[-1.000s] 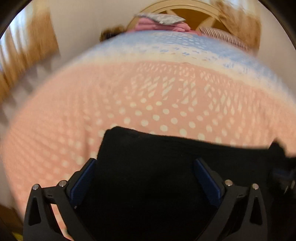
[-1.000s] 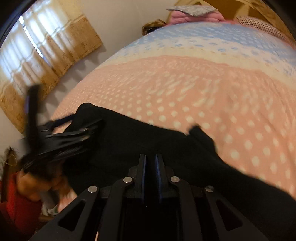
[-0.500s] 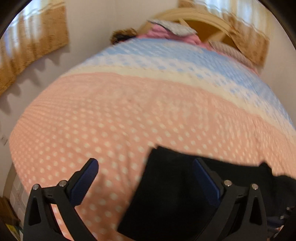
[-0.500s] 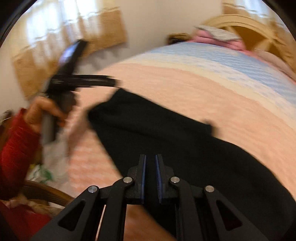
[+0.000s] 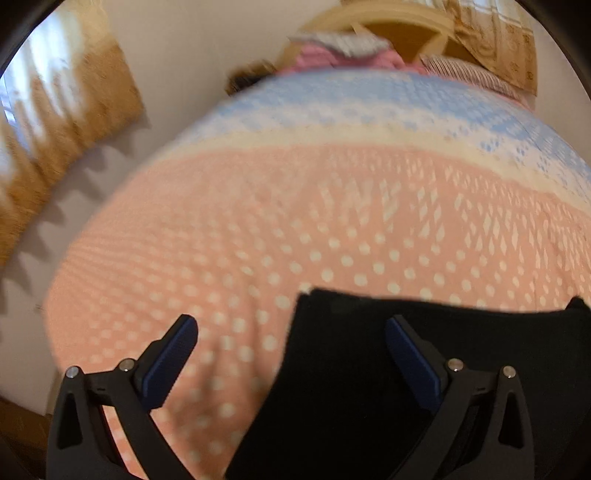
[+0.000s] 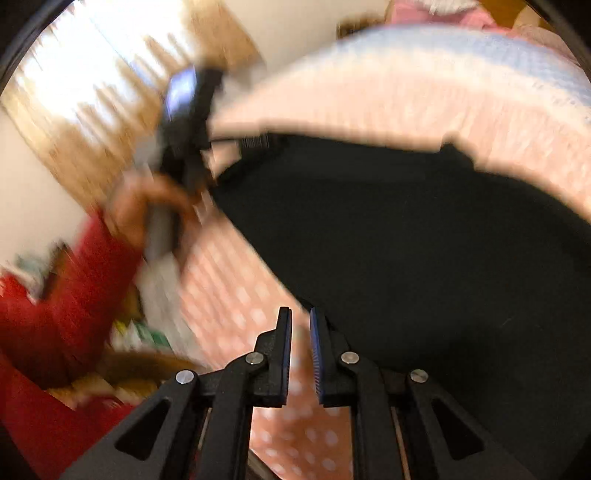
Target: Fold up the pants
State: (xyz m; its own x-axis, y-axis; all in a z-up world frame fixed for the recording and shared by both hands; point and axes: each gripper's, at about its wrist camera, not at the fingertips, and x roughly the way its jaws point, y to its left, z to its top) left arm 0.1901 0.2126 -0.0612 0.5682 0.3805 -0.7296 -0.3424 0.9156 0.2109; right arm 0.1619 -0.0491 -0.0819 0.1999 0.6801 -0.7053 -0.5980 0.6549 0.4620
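Observation:
The black pants (image 5: 388,369) lie flat on the pink dotted bedspread (image 5: 295,206). My left gripper (image 5: 291,339) is open and empty above the pants' left edge: its right finger is over the cloth, its left finger over the bedspread. In the right wrist view the pants (image 6: 424,240) fill the middle and right. My right gripper (image 6: 300,334) has a narrow gap between its fingers and nothing between them, just off the pants' near-left edge. The left gripper (image 6: 192,122) shows blurred at the upper left, held by a hand in a red sleeve.
Pillows (image 5: 340,51) and a wooden headboard (image 5: 399,26) lie at the bed's far end. A white wall and tan curtains (image 5: 55,147) stand on the left. Clutter (image 6: 140,332) sits beside the bed at the lower left.
My right gripper has let go of the pants, opened a crack and swung left off their edge. My left gripper has stayed open and shifted left off the cloth.

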